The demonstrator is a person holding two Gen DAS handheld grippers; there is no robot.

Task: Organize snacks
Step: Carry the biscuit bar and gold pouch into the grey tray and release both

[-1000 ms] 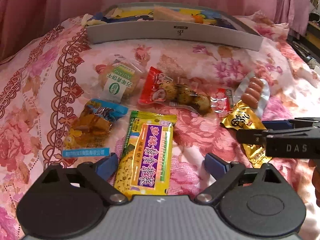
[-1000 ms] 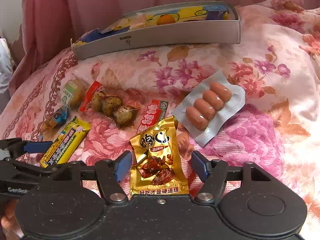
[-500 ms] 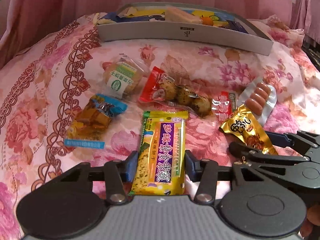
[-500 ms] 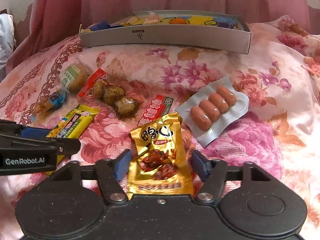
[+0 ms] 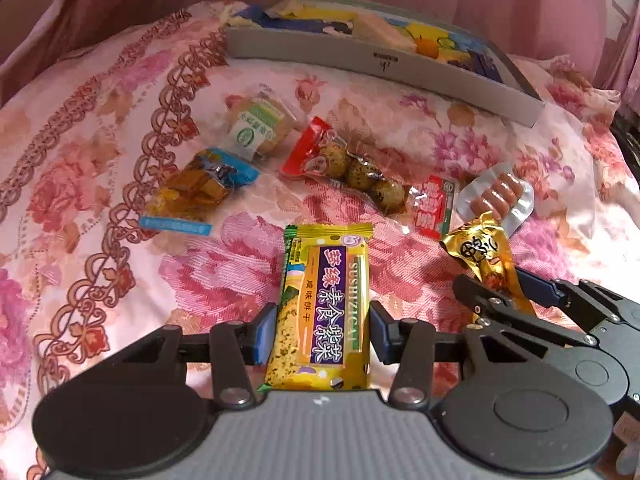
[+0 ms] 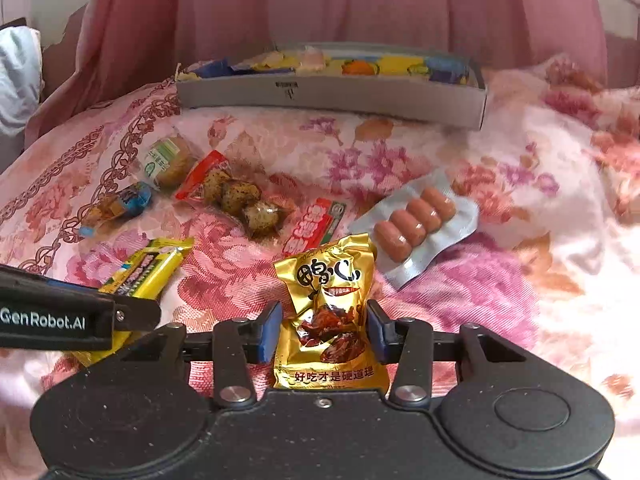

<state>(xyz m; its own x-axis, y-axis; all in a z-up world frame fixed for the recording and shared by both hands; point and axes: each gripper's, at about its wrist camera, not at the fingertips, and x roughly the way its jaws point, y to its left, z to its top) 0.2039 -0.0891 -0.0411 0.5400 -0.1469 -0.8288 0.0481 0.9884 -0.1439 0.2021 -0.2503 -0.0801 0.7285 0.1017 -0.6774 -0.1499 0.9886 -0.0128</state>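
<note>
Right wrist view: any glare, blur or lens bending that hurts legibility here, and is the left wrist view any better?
Right wrist view: glare on the gold packet, print readable; grey box bowed by the fisheye; bedspread washed out at right. Left wrist view: sharper; yellow biscuit packet text crisp, same bowing.

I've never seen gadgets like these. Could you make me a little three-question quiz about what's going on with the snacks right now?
1. True or false: the left gripper is closed on the yellow biscuit pack.
2. What does the right gripper hold? A) the sausage pack B) the gold pouch C) the quail egg pack
3. Fill in: the grey box at the far side already holds ____.

Key
1. True.
2. B, the gold pouch; the sausage pack and quail egg pack lie loose on the floral cloth.
3. Snacks.
</note>
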